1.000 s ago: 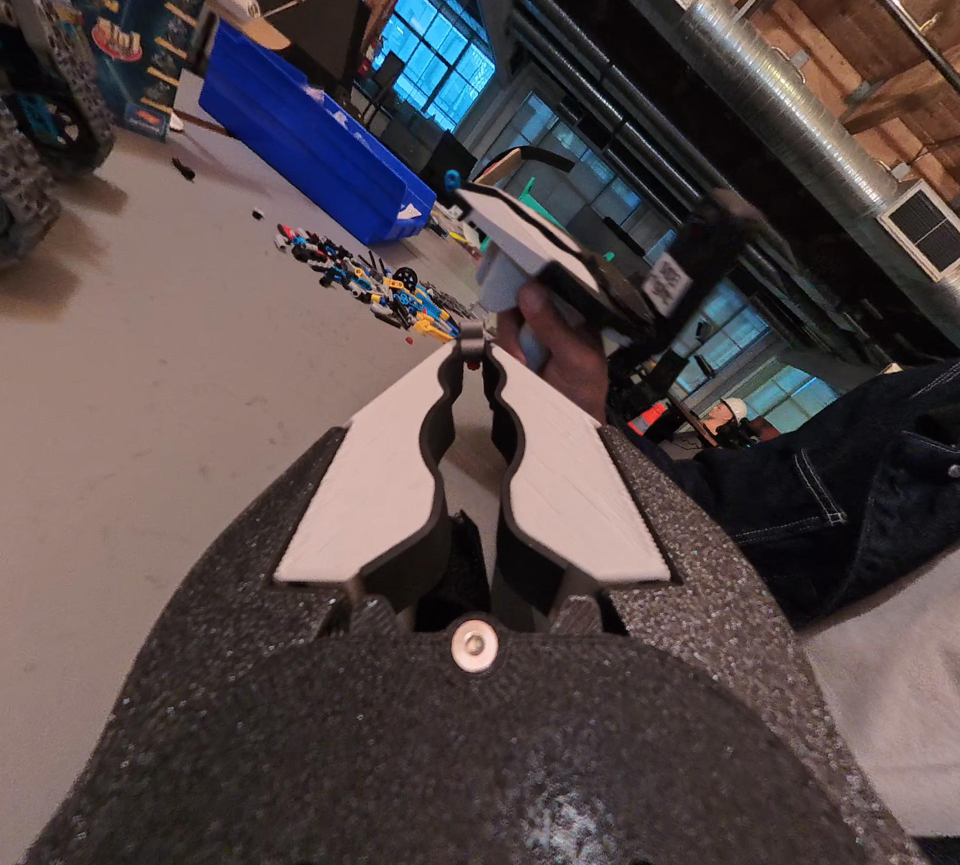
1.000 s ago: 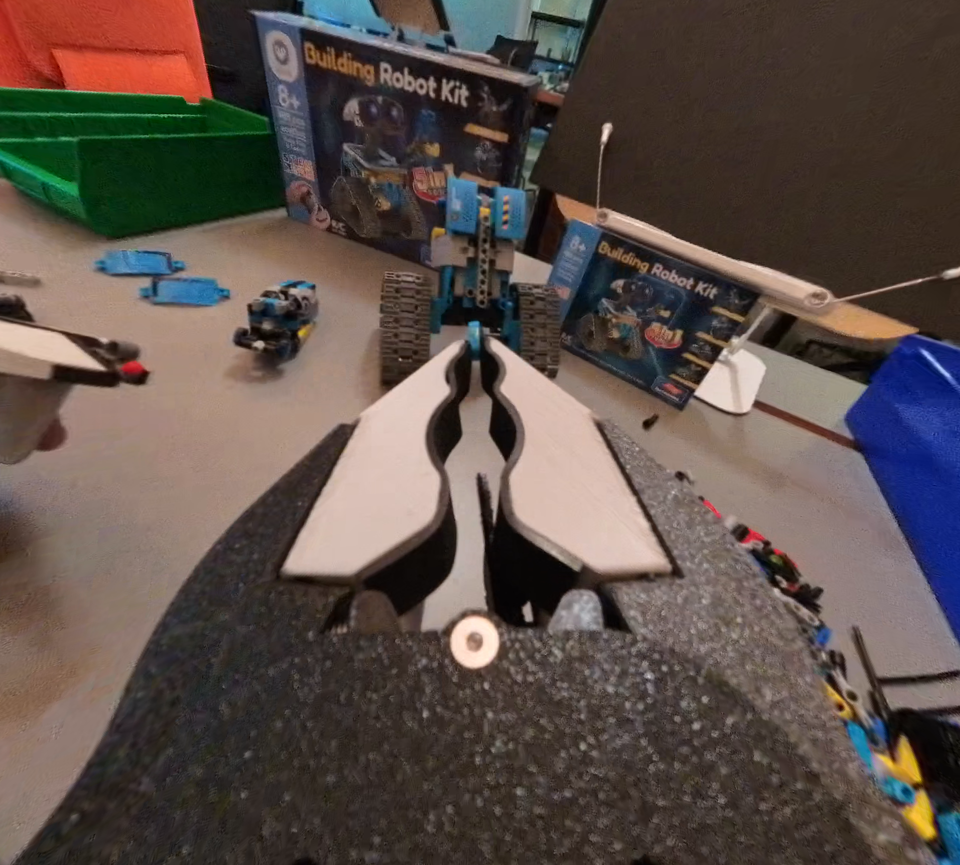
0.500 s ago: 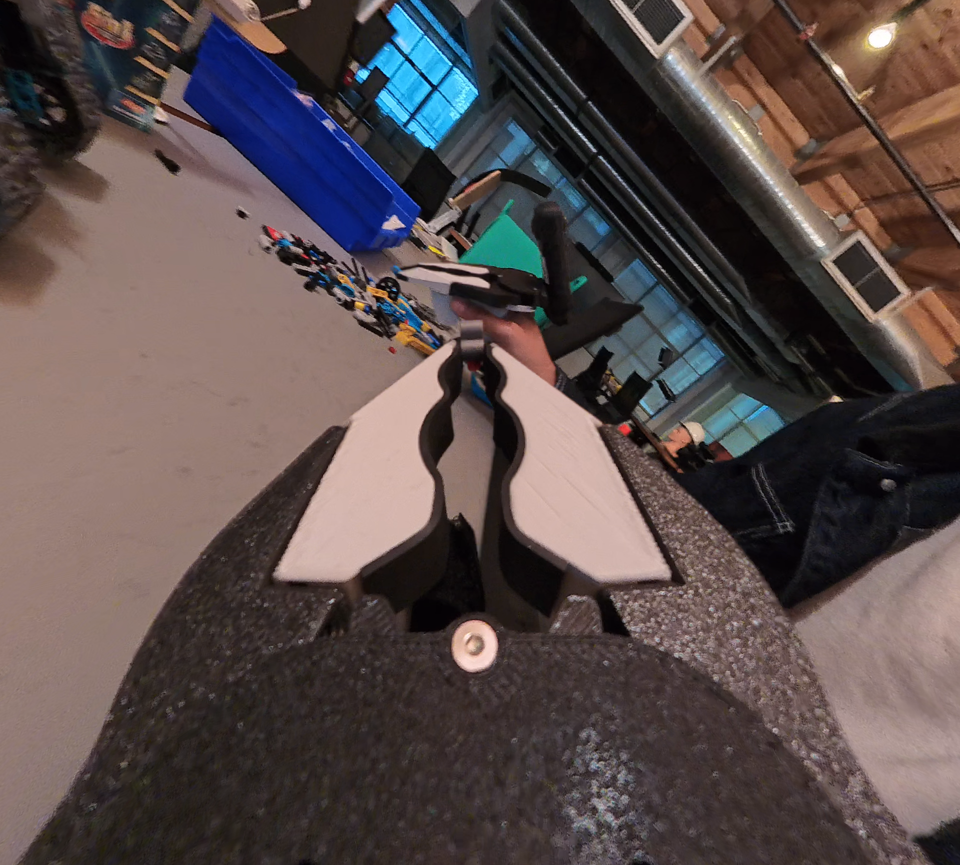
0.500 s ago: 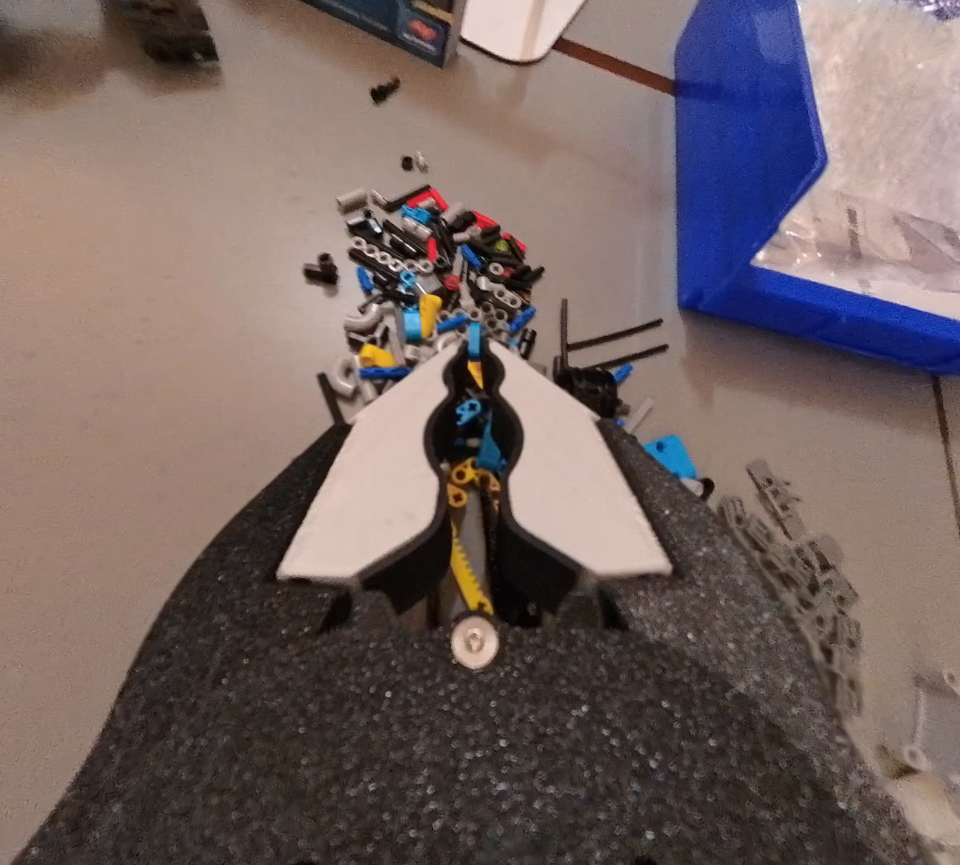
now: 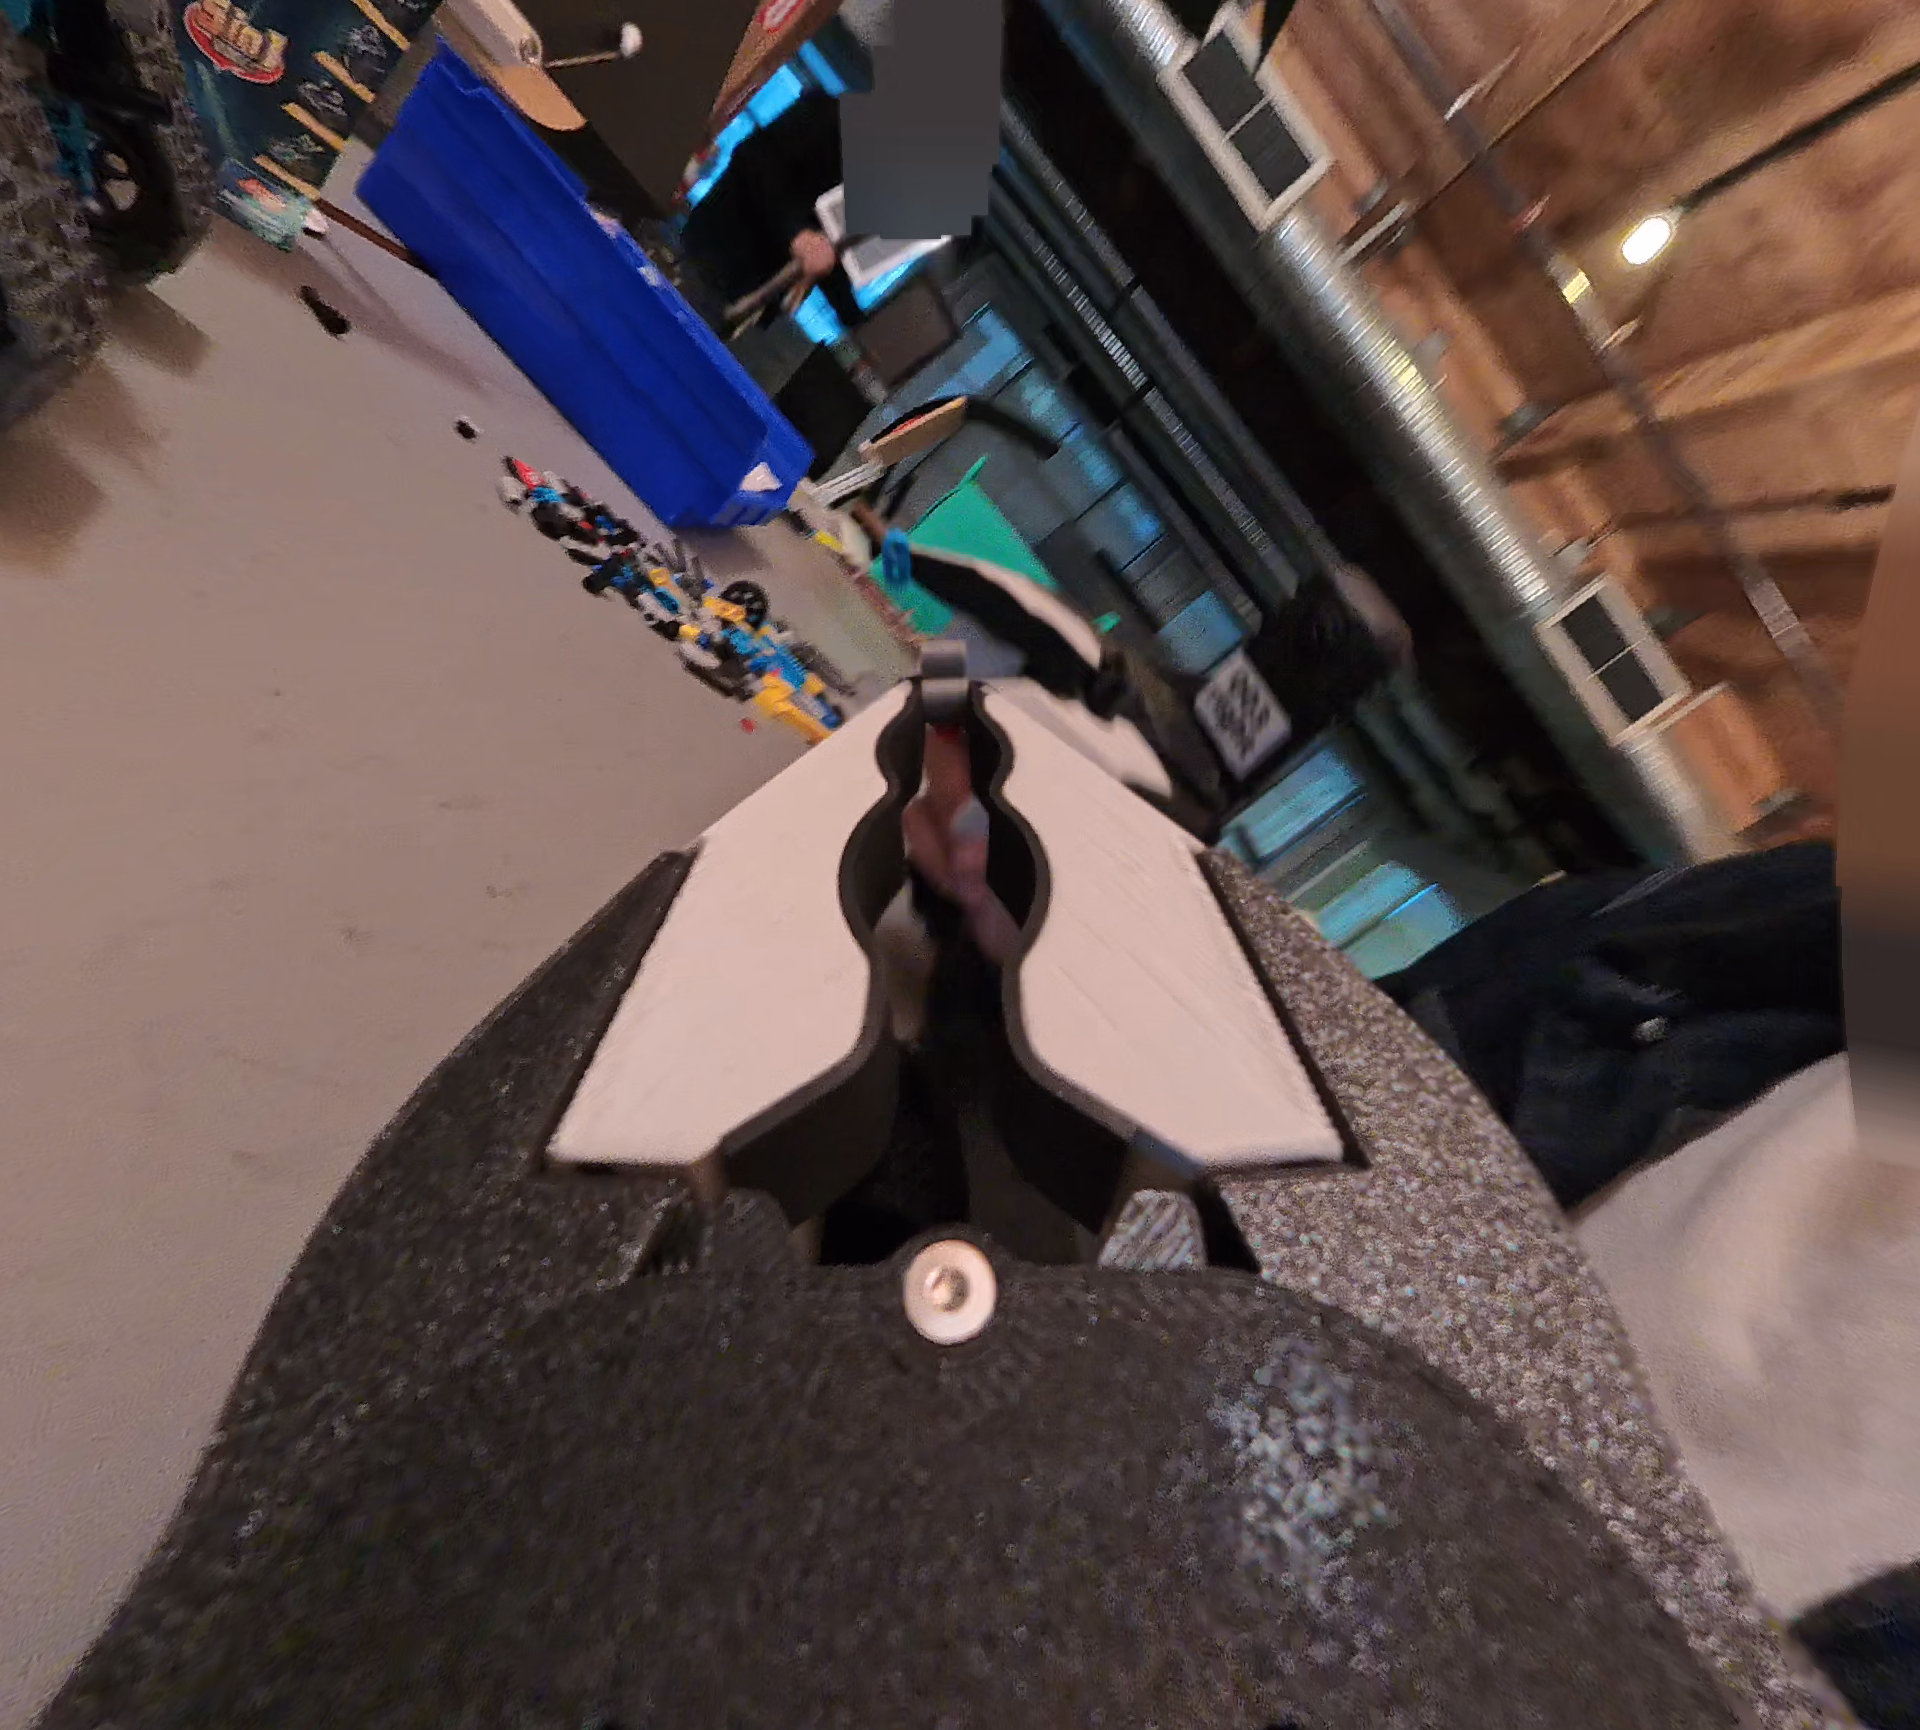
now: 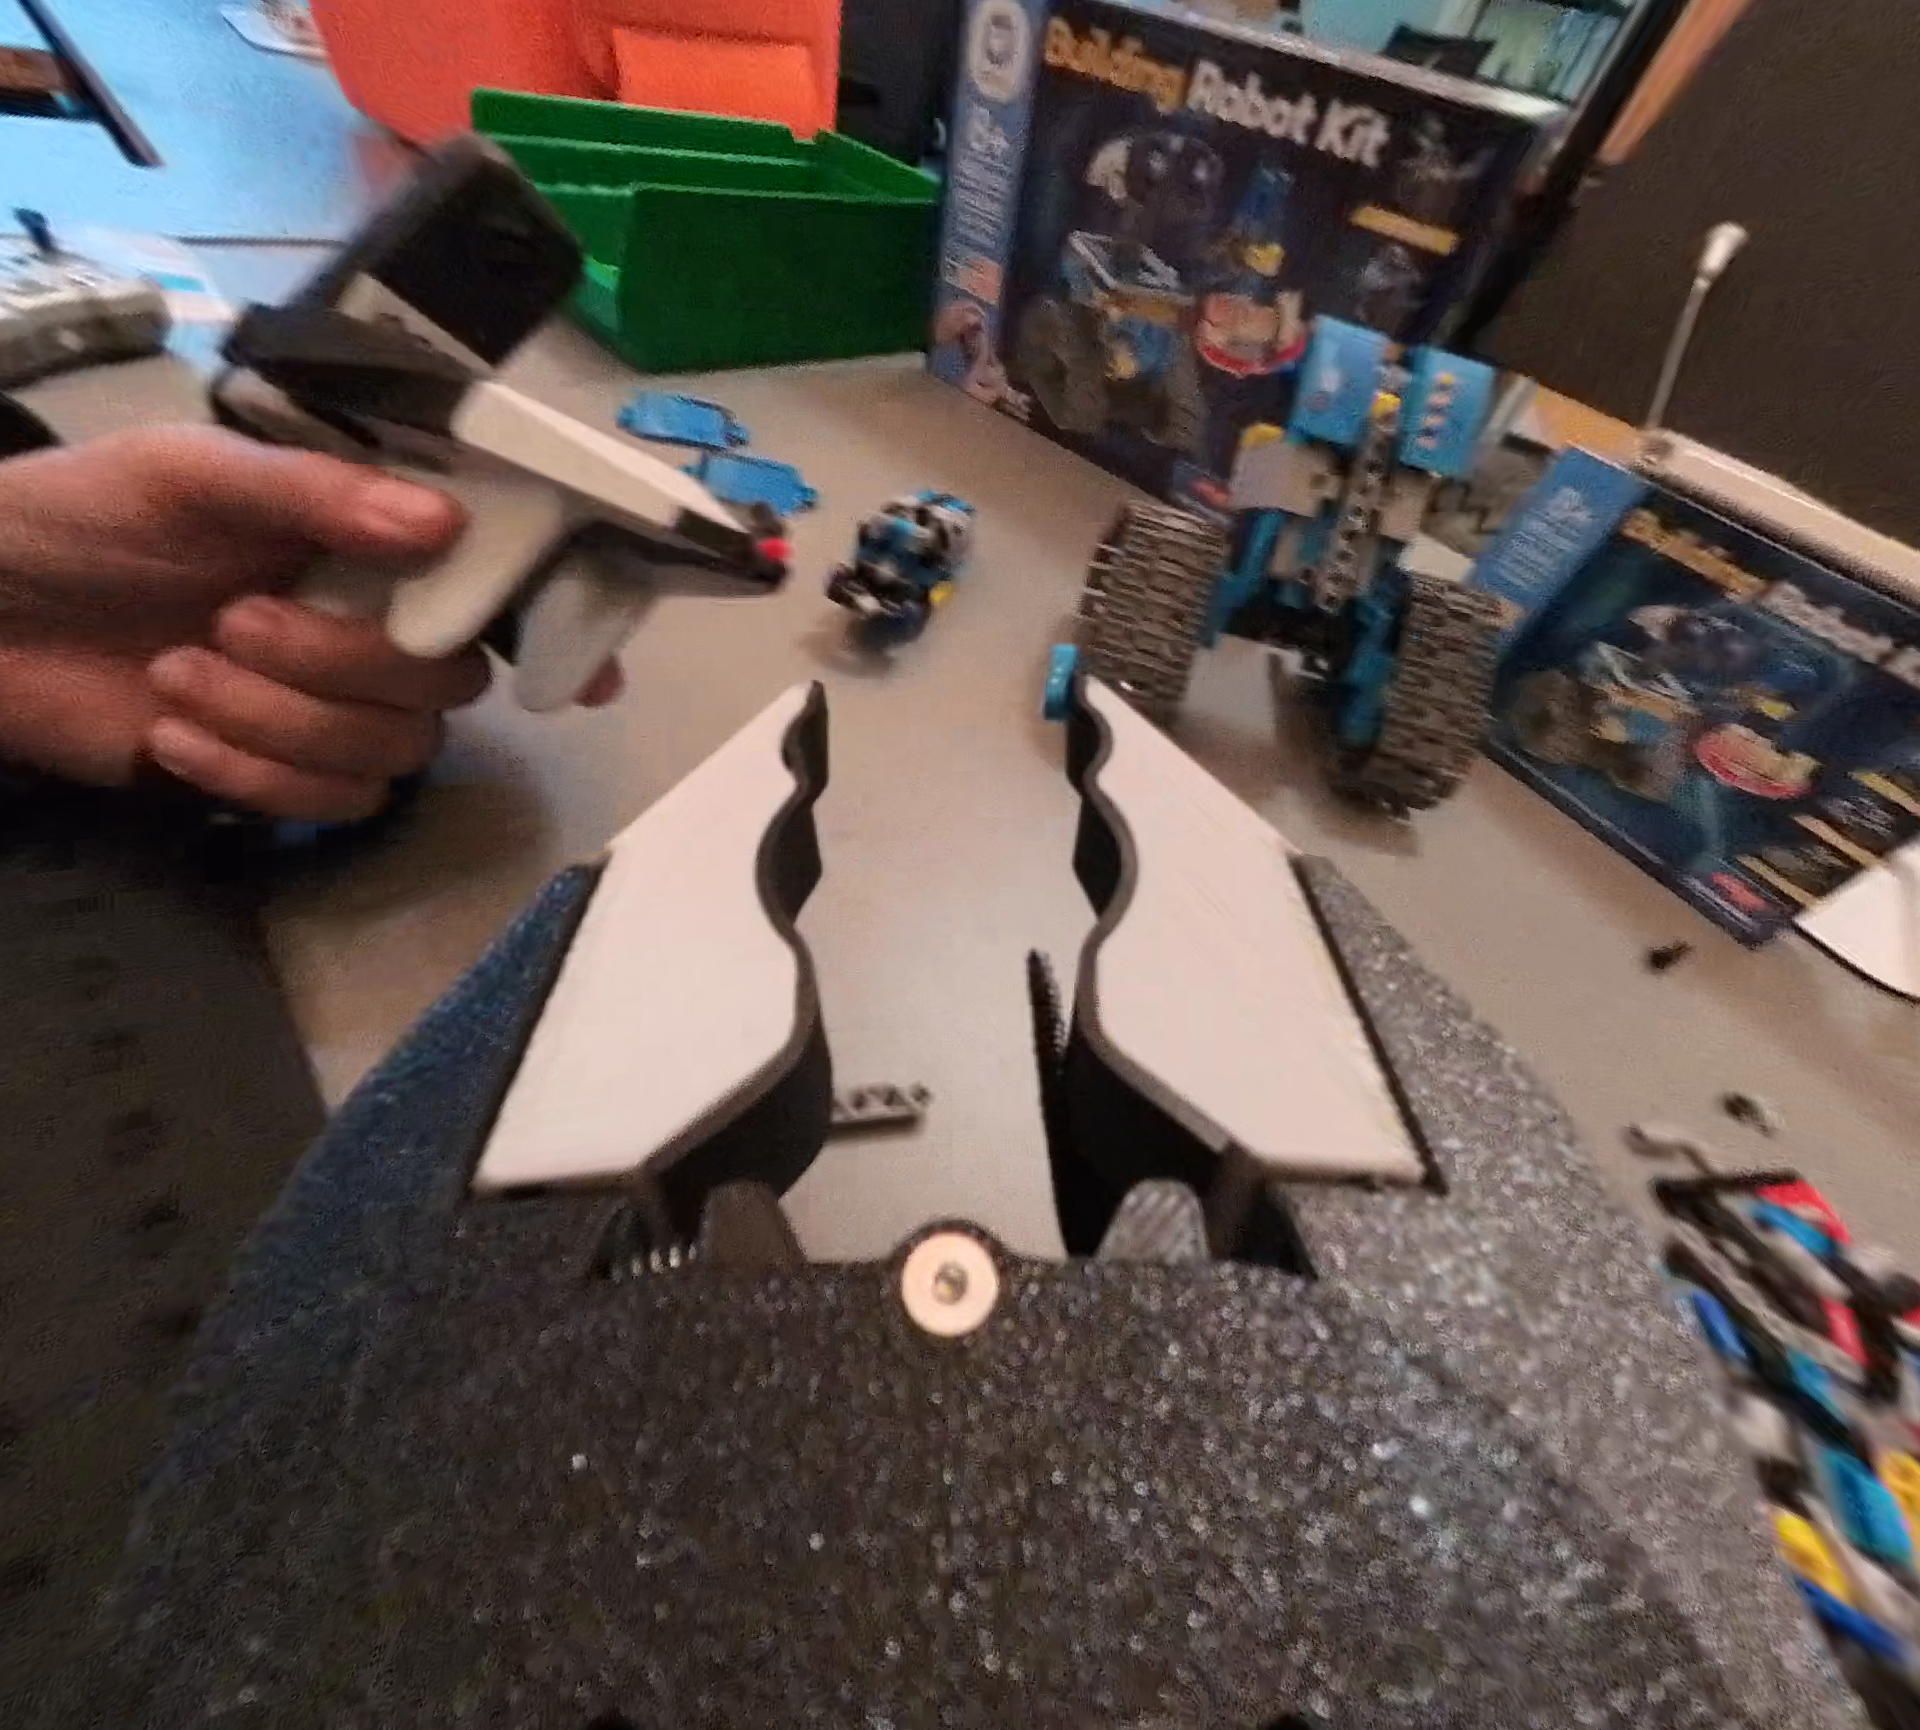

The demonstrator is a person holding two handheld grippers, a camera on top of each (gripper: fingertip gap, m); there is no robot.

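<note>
My left gripper (image 5: 943, 693) pinches a small grey peg (image 5: 943, 681) at its tips: light, stiff, slippery. My right gripper (image 6: 945, 704) gapes wide; a blue piece (image 6: 1060, 683) clings to its one-o'clock finger, toy robot (image 6: 1320, 579) beyond.

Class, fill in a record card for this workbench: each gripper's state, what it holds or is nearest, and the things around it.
left gripper: shut on small grey part
right gripper: open; small blue part at one fingertip
ahead of right gripper: tracked toy robot, kit box
on table: loose parts pile, blue bin, green bin
</note>
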